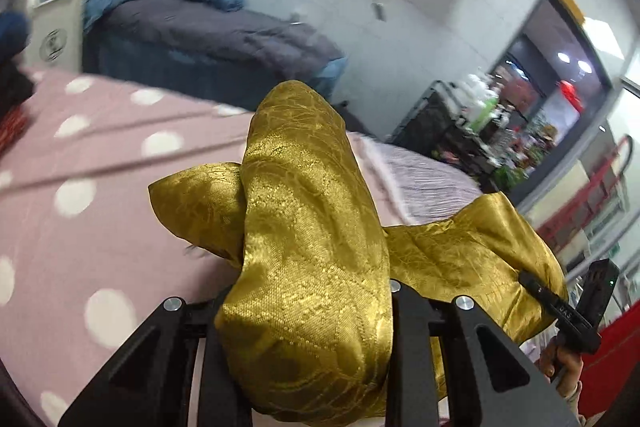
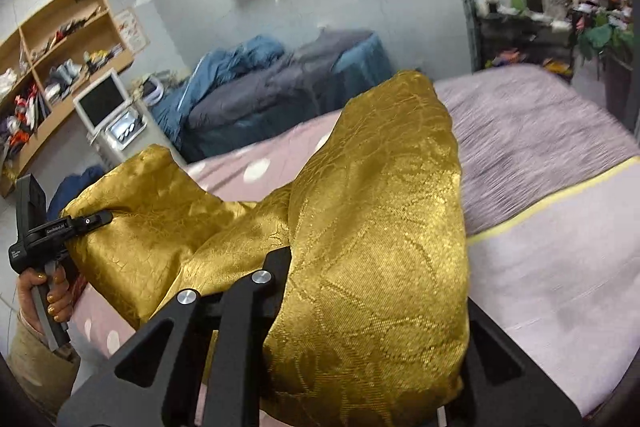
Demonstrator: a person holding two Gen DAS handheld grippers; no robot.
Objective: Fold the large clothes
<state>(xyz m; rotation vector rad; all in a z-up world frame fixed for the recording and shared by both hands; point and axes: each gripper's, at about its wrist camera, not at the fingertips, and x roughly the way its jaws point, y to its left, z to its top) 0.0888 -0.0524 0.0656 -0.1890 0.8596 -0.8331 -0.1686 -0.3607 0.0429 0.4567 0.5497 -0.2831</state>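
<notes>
Both grippers pinch the gold garment [image 1: 304, 267], left gripper [image 1: 304, 307] and right gripper [image 2: 360, 307] each clamped on a bunched edge, cloth held up over the pink dotted bed [image 1: 80, 167]. Keep both edges level and taut, lower flat. A blue-grey bedding pile [image 2: 272, 79] sits behind, apart; nothing seems to block.

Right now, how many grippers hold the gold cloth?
2. The left gripper is shut on one end of the gold cloth, over the dotted bed. The right gripper is shut on the other end, toward the bed's edge.
</notes>
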